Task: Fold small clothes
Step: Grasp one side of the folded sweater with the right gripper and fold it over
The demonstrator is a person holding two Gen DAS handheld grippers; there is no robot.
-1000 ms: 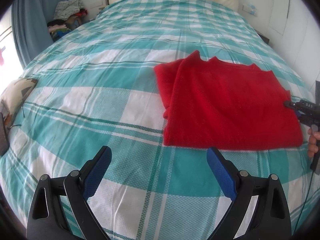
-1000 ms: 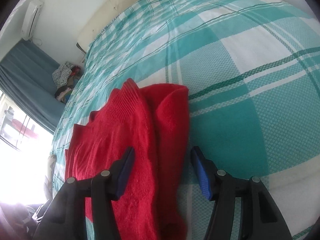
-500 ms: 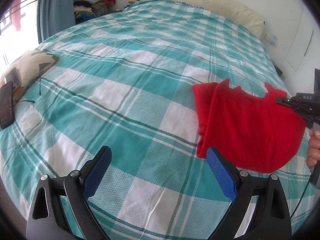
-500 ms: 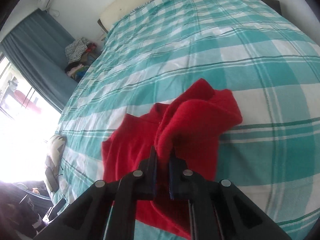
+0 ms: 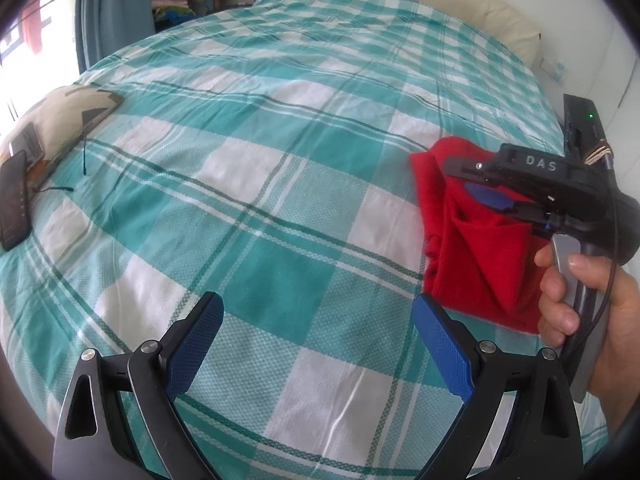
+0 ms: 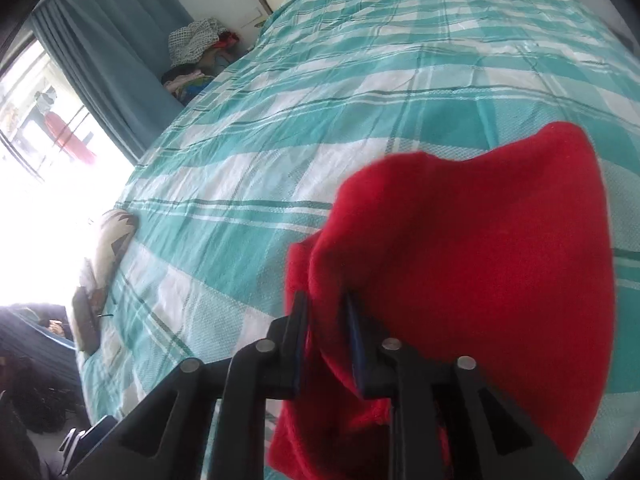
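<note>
The right gripper is clamped on a fold of the red garment, its blue-padded fingers pinching the cloth narrowly between them. From the left wrist view the same tool reaches in level from the bed's right edge, with the right hand wrapped around its grey handle, fingers curled over the trigger bar, a black cable trailing down beside the wrist. The garment hangs bunched and draped from the grip near the right edge of the bed, its lower part touching the teal and white checked cover. The left gripper hovers over the near edge of the bed, jaws spread wide and holding nothing, well apart from the garment. A patterned cushion and a dark phone lie at the left edge.
</note>
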